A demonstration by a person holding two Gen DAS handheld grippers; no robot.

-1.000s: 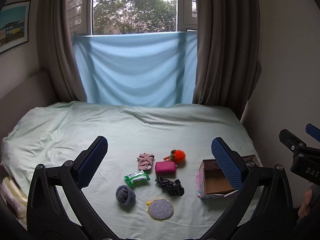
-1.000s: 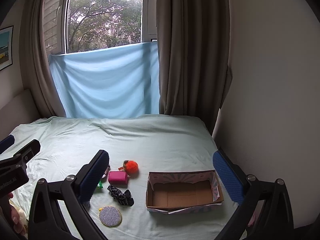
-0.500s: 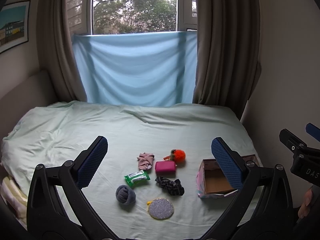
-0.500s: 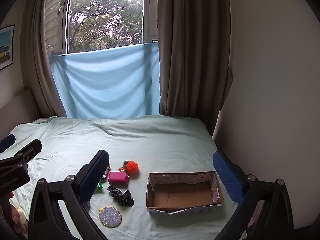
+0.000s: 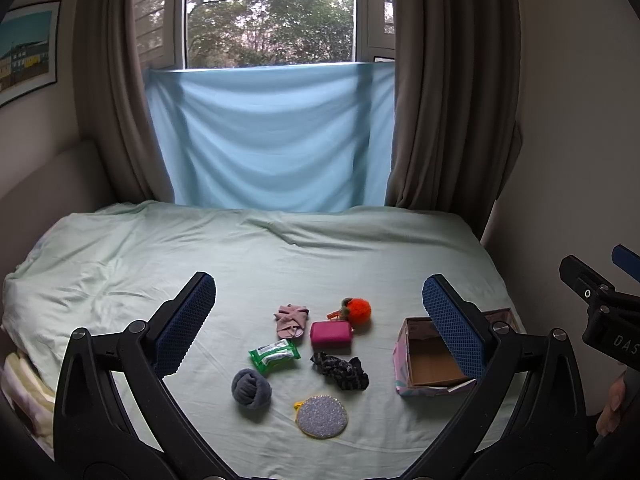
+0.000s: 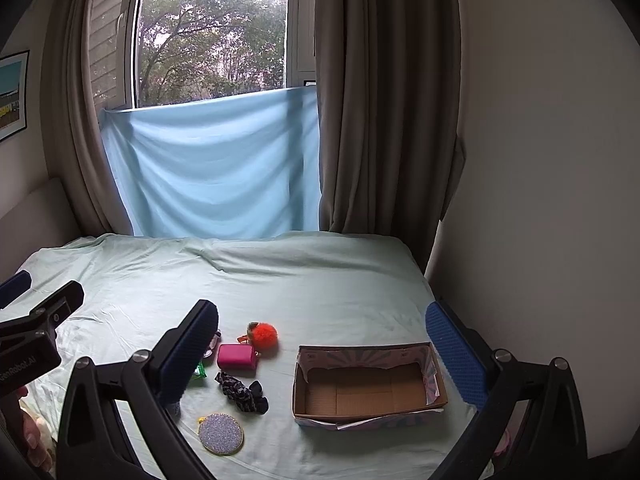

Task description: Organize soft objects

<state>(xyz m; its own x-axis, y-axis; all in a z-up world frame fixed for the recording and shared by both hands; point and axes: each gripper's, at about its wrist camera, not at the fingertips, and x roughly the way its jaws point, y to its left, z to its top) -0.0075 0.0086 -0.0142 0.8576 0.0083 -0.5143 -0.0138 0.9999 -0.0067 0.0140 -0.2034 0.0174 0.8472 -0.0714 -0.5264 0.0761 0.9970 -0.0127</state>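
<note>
Small soft things lie on a pale green bed sheet: a pink folded cloth, an orange pompom, a magenta pouch, a green wipes pack, a dark patterned scrunchie, a grey sock ball and a round glittery pad. An empty cardboard box stands to their right. My left gripper is open and empty, held above the objects. My right gripper is open and empty above the box's left end.
Brown curtains and a blue cloth hang at the window behind the bed. A wall runs close along the bed's right side. Folded linens lie at the left edge.
</note>
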